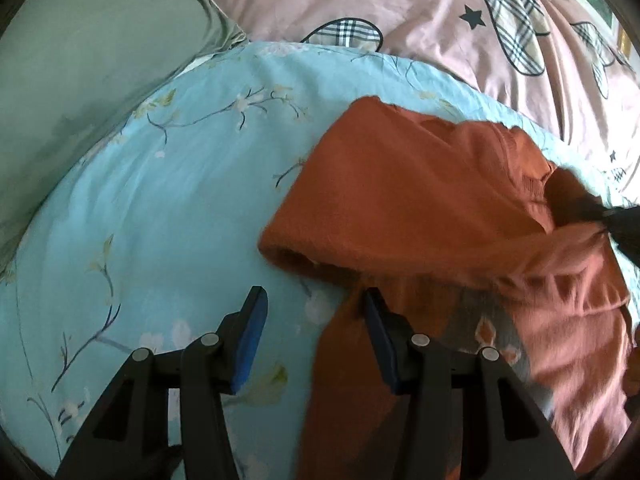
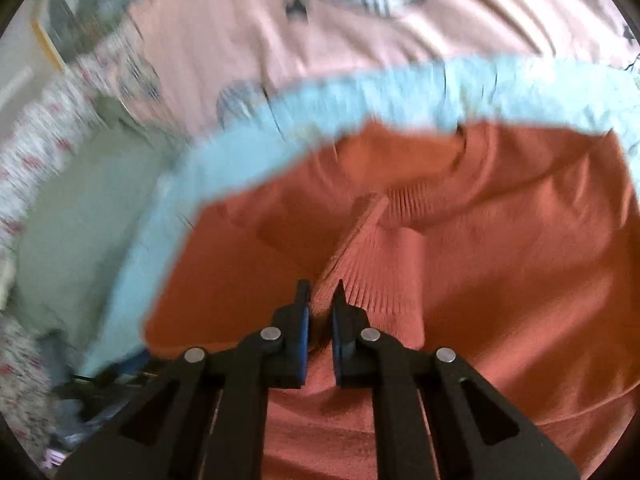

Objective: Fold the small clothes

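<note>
A rust-orange knit sweater [image 1: 412, 196] lies partly folded on a light blue floral sheet [image 1: 168, 184]. My left gripper [image 1: 316, 308] is open and empty, just in front of the sweater's near folded edge, with one finger over a hanging orange part. In the right wrist view the sweater [image 2: 500, 248] fills the middle. My right gripper [image 2: 322, 292] is shut on a ribbed cuff of the sweater [image 2: 360, 256] and holds it lifted over the body. The right gripper's tip also shows at the right edge of the left wrist view [image 1: 624, 220].
A pink quilt with plaid leaf shapes [image 1: 420, 4] lies behind the blue sheet. A grey-green pillow [image 1: 80, 60] sits at the left. In the right wrist view, a patterned fabric [image 2: 36, 148] and dark clutter [image 2: 80, 396] lie at the left edge.
</note>
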### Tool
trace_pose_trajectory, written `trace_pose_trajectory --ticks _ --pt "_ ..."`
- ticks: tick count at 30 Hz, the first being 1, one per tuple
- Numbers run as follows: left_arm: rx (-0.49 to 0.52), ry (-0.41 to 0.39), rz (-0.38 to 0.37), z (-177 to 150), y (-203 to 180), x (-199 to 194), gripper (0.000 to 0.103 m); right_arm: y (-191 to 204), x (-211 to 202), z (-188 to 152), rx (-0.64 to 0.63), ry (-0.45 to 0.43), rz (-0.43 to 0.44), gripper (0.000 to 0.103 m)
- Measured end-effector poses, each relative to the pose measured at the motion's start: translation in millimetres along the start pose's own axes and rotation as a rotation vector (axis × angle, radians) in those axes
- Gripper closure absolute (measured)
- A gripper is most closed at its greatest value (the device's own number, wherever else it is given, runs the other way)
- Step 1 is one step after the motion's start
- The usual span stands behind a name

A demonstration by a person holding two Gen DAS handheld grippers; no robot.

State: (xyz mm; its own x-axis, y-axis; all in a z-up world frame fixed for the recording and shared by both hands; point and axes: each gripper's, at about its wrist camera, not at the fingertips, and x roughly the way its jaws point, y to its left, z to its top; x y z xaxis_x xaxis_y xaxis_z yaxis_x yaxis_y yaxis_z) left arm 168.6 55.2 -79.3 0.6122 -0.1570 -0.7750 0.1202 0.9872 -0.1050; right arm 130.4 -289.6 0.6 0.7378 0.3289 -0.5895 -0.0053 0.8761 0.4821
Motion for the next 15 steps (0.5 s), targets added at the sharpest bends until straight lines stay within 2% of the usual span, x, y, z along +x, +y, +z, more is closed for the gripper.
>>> trace_pose_trajectory --ticks 2,3,5,6,8,11,13,15 --pt "-0.005 -0.004 -0.001 7.6 -2.8 1.7 0.052 -4.5 -43.8 8.9 -0.005 -0.167 0.038 0.093" --pt "-0.006 -0.011 0.002 11.7 -4.6 3.1 0.052 -7.0 -62.7 9.2 -0.013 -0.24 0.023 0.093" --pt "-0.002 -0.013 -0.002 17.3 -9.2 5.6 0.052 -23.9 -78.4 4.8 0.006 -0.294 -0.018 0.093" --pt "0.003 -0.006 -0.015 19.5 -12.6 9.2 0.052 -35.3 -76.3 2.1 0.031 -0.277 -0.032 0.093" --pt "0.019 0.005 -0.017 20.8 -19.3 15.3 0.052 -65.7 -60.9 -7.4 0.112 -0.186 -0.072 0.093" --pt "0.043 0.026 0.047 20.4 -27.0 26.9 0.051 -97.5 -41.0 -25.9 0.203 -0.103 -0.094 0.093" --pt "-0.025 0.02 0.05 21.0 -15.6 26.4 0.052 -105.5 -37.6 -29.8 0.225 -0.093 -0.093 0.093" --pt "-0.102 -0.001 0.013 20.7 0.0 20.7 0.052 -101.3 -45.1 -27.7 0.21 -0.145 -0.056 0.093"
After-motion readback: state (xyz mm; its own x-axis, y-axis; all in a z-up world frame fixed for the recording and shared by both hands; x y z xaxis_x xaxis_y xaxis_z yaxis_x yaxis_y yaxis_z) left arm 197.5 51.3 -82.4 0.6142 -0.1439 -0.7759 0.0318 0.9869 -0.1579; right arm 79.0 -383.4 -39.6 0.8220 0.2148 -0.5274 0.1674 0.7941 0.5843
